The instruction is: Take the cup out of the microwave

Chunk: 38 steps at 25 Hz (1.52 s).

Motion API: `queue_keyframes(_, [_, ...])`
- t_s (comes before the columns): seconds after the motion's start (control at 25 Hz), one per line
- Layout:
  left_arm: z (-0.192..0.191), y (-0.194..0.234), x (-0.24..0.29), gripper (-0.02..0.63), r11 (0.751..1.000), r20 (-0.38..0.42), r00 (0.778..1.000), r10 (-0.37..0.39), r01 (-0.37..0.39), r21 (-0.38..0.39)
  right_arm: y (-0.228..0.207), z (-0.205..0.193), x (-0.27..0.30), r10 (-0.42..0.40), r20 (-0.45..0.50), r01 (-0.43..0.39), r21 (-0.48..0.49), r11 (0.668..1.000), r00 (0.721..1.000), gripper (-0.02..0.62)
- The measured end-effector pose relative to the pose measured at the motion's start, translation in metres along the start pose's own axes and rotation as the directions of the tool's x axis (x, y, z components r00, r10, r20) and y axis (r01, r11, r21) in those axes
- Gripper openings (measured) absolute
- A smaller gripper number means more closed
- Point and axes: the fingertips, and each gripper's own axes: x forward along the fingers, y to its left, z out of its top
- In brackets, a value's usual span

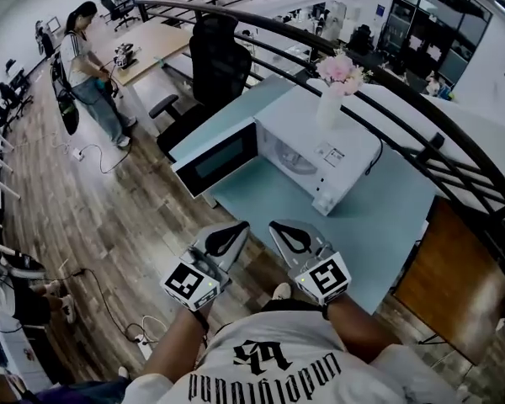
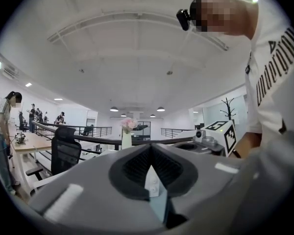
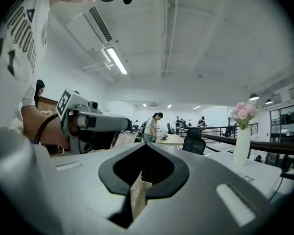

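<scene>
A white microwave (image 1: 320, 154) stands on a light blue table (image 1: 387, 217), its door (image 1: 215, 160) swung open to the left. Its cavity (image 1: 286, 156) looks pale, and I cannot make out a cup in it. A white vase of pink flowers (image 1: 332, 91) stands on the microwave's top. Both grippers are held side by side in front of the person's chest, short of the table's near edge and pointing toward the microwave. My left gripper (image 1: 233, 230) and my right gripper (image 1: 279, 227) each have their jaws together with nothing between them. The vase (image 2: 126, 136) also shows ahead in the left gripper view.
A black office chair (image 1: 215, 66) stands behind the table. A curved black railing (image 1: 404, 116) runs along the far side. A brown wooden panel (image 1: 454, 276) lies right of the table. Cables and a power strip (image 1: 143, 337) lie on the wood floor. A person (image 1: 93, 74) stands far left.
</scene>
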Motion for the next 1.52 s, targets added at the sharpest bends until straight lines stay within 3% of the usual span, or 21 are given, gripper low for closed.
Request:
queue_keyframes(0.32, [-0.005, 0.020, 0.063, 0.049, 0.999, -0.006, 0.999, -0.051, 0.051, 0.003, -0.084, -0.001, -0.009, -0.084, -0.009, 0.084, 0.008, 0.996, 0.996, 0.003])
queue_keyframes(1.0, [-0.030, 0.097, 0.131, 0.049, 0.989, -0.022, 0.989, -0.144, 0.143, -0.021, -0.146, -0.020, 0.045, -0.201, -0.072, 0.202, 0.007, 0.979, 0.977, 0.005])
queue_keyframes(1.28, [-0.055, 0.138, 0.152, 0.049, 0.981, -0.037, 0.981, -0.191, 0.190, -0.032, -0.175, -0.054, 0.080, -0.272, -0.068, 0.276, 0.043, 0.960, 0.960, 0.005])
queue_keyframes(1.52, [-0.083, 0.154, 0.167, 0.050, 0.968, -0.106, 0.963, -0.247, 0.239, -0.082, -0.187, -0.099, 0.100, -0.313, -0.119, 0.324, 0.096, 0.941, 0.942, 0.023])
